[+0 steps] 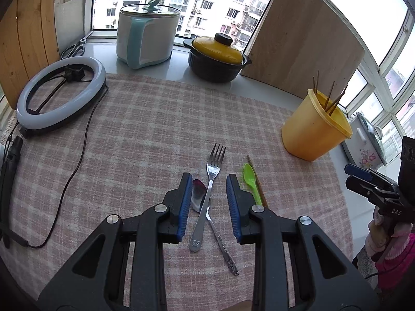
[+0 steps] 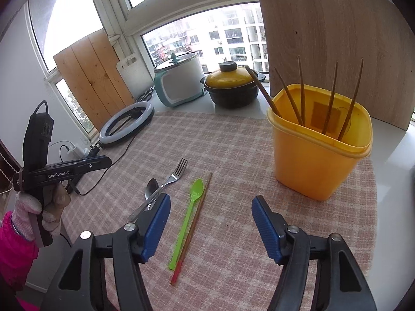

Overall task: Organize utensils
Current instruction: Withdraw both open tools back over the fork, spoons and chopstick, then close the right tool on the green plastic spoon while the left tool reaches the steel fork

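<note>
Left jaws: the left gripper (image 1: 208,202) hangs over the cloth with its blue pads apart, pressing on nothing; the fork's handle lies in the gap below them.
Right jaws: the right gripper (image 2: 211,223) stands wide apart and empty above the cloth.
Steel fork (image 1: 208,197): flat on the pink checked tablecloth (image 1: 135,134), crossing over the steel spoon (image 1: 201,197).
Steel spoon: bowl beside the left pad, handle running under the fork.
Lime-green plastic spoon (image 2: 190,212): flat on the cloth, just beside a single brown wooden chopstick with a red end (image 2: 193,228), both between the right gripper's fingers as seen from its camera.
Yellow plastic tub (image 2: 320,153): upright near the cloth's edge, holding five brown chopsticks (image 2: 329,98) leaning on its walls.
Background: a white ring light (image 1: 61,94), a white-and-teal cooker (image 1: 146,35) and a black pot with yellow lid (image 1: 216,58) sit beyond.
</note>
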### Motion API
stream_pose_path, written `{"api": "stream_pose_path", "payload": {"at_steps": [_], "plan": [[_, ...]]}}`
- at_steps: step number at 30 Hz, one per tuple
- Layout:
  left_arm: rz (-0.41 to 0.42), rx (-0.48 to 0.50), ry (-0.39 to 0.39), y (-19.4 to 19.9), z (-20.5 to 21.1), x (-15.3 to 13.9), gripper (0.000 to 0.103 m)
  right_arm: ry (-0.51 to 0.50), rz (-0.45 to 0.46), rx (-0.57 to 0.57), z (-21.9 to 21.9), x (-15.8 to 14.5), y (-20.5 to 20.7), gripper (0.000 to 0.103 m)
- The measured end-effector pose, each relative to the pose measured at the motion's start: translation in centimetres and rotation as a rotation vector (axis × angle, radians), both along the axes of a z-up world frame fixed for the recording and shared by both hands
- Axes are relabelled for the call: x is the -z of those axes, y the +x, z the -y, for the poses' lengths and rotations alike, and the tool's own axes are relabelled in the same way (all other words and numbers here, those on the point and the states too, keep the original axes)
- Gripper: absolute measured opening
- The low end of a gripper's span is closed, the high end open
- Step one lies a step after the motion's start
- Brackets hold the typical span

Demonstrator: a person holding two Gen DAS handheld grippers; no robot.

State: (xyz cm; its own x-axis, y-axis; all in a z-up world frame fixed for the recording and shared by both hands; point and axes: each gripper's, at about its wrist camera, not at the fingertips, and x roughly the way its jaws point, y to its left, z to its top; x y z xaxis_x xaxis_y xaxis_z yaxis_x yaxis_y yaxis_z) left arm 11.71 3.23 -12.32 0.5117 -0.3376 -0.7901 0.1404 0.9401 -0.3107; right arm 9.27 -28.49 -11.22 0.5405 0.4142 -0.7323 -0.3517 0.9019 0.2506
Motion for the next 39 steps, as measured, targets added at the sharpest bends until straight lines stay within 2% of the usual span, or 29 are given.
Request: {"api": "stream_pose_path", "payload": {"at_steps": [3, 5, 11, 18, 20, 30, 39], "plan": [[-0.026, 0.01, -0.007, 0.3, -0.2, 1.3, 0.026, -0.02, -0.047, -0.017, -1.2, 1.7, 0.3, 0.061], [-0.044, 0.012, -0.023, 0.6, -0.4, 2.3, 0.026, -0.03, -0.08, -0.034, -1.9, 2.8, 0.7, 0.053], [-0.113, -0.011, -0.07, 1.9, -1.0, 5.3, 0.026, -0.038, -0.165, -0.062, -3.7, 5.5, 1.8, 0.042], [-0.148, -0.001, -0.094, 2.4, -1.0, 7.2, 0.026, -0.047, -0.219, -0.139, -6.9, 7.3, 3.7, 0.036], [-0.154, -0.004, -0.097, 2.5, -1.1, 7.4, 0.026, -0.059, -0.241, -0.162, -7.8, 7.9, 4.2, 0.03], [-0.184, -0.016, -0.141, 3.4, -1.7, 8.4, 0.026, -0.052, -0.341, -0.179, -9.1, 10.7, 6.2, 0.025], [-0.215, 0.0, -0.161, 4.3, -1.0, 9.6, 0.026, -0.043, -0.367, -0.187, -9.2, 11.5, 6.8, 0.023]]}}
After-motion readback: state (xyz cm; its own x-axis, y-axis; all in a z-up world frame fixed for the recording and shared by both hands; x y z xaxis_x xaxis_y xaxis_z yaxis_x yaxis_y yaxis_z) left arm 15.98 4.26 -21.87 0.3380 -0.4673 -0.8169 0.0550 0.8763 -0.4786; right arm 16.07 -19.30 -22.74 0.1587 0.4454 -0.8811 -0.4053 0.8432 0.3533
